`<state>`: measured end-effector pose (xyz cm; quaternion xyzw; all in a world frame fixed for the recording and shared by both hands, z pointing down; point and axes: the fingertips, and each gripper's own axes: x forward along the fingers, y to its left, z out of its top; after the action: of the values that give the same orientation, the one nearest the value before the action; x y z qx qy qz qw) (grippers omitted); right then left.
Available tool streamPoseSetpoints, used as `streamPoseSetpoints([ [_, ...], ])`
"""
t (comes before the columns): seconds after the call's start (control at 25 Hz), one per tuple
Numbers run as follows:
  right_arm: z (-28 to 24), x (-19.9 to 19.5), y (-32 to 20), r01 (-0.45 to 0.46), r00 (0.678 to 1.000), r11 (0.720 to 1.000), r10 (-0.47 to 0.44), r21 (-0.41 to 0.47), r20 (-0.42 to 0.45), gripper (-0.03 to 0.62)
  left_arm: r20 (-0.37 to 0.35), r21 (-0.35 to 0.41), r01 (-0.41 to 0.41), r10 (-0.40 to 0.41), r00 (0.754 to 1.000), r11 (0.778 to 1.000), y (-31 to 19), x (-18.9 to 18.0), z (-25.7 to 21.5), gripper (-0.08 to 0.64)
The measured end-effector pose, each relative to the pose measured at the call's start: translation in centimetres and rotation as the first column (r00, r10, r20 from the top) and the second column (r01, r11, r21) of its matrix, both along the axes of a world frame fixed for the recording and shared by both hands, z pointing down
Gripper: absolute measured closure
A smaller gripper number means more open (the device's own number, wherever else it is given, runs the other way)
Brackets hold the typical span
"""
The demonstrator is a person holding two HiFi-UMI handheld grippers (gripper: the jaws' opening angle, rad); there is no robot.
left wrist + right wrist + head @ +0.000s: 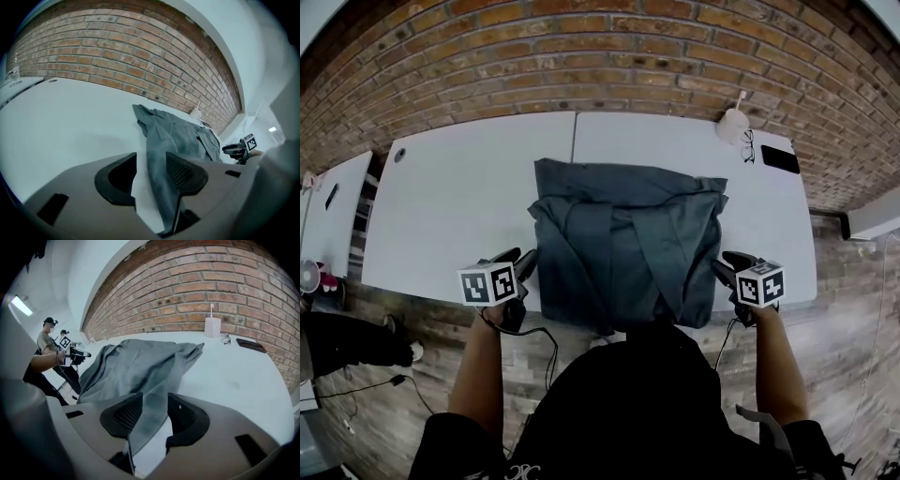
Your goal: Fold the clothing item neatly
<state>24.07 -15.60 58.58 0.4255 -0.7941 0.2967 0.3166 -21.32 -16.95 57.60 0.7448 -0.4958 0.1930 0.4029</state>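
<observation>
A dark grey-blue garment (623, 244) lies partly folded on the white table (459, 206), its near edge hanging over the front. My left gripper (525, 264) sits at the garment's near left corner, my right gripper (727, 265) at the near right corner. In the left gripper view the left gripper (151, 171) stands open; the cloth (173, 133) runs between the pads, against the right one, with bare table showing beside the left pad. In the right gripper view the right gripper (154, 416) is open too, a strip of cloth (136, 364) lying loose between its pads.
At the table's back right stand a white bottle (733, 124), a pair of glasses (748, 147) and a black phone (780, 159). A brick wall (600, 56) runs behind the table. A second white table (333, 216) stands to the left.
</observation>
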Motion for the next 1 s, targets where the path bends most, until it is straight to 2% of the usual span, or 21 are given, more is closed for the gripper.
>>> streamPoseSetpoints([
  [0.12, 2.1, -1.4, 5.0, -0.016, 1.0, 0.999, 0.015, -0.048, -0.012, 0.445, 0.011, -0.039, -0.068, 0.068, 0.998, 0.997, 4.2, 2.0, 1.1, 0.387],
  [0.2, 3.0, -2.0, 7.8, -0.054, 0.999, 0.996, 0.054, -0.064, -0.007, 0.445, -0.006, -0.081, -0.091, 0.09, 0.996, 0.993, 6.9, 3.1, 2.1, 0.387],
  [0.32, 3.6, -3.3, 11.5, -0.116, 0.993, 0.99, 0.118, -0.082, 0.019, 0.445, -0.022, -0.139, -0.087, 0.085, 0.996, 0.986, 10.5, 3.9, 3.6, 0.387],
  [0.44, 4.7, -3.4, 14.2, -0.17, 0.985, 0.981, 0.167, -0.095, -0.042, 0.445, -0.022, -0.177, -0.065, 0.062, 0.998, 0.982, 13.0, 4.1, 4.8, 0.387],
  [0.52, 4.8, -1.8, 14.6, -0.265, 0.962, 0.963, 0.261, -0.05, -0.078, 0.445, -0.013, -0.192, -0.06, 0.059, 0.998, 0.98, 14.2, 4.2, 5.4, 0.387],
  [0.6, 4.5, -0.1, 14.4, -0.366, 0.929, 0.931, 0.366, 0.009, -0.055, 0.44, -0.012, -0.206, -0.064, 0.062, 0.998, 0.977, 15.2, 4.1, 5.8, 0.387],
  [0.64, 4.5, 0.2, 14.4, -0.392, 0.92, 0.92, 0.392, 0.01, -0.029, 0.421, -0.015, -0.213, -0.062, 0.06, 0.998, 0.975, 15.6, 4.0, 6.0, 0.387],
  [0.72, 5.7, 0.2, 14.8, -0.397, 0.917, 0.917, 0.398, -0.047, 0.013, 0.377, -0.039, -0.237, -0.056, 0.048, 0.998, 0.97, 16.4, 3.9, 6.9, 0.387],
  [0.84, 7.7, -0.9, 15.2, -0.338, 0.934, 0.928, 0.352, -0.155, 0.067, 0.374, -0.093, -0.271, -0.049, 0.025, 0.995, 0.961, 16.7, 4.5, 8.7, 0.37],
  [0.96, 7.4, -2.3, 15.1, -0.292, 0.942, 0.94, 0.314, -0.177, 0.118, 0.377, -0.107, -0.247, -0.027, 0.0, 0.994, 0.969, 15.3, 4.8, 9.4, 0.37],
  [1.0, 7.1, -2.7, 15.1, -0.276, 0.946, 0.946, 0.299, -0.171, 0.126, 0.411, -0.109, -0.236, -0.02, -0.006, 0.994, 0.971, 14.8, 4.8, 9.3, 0.37],
])
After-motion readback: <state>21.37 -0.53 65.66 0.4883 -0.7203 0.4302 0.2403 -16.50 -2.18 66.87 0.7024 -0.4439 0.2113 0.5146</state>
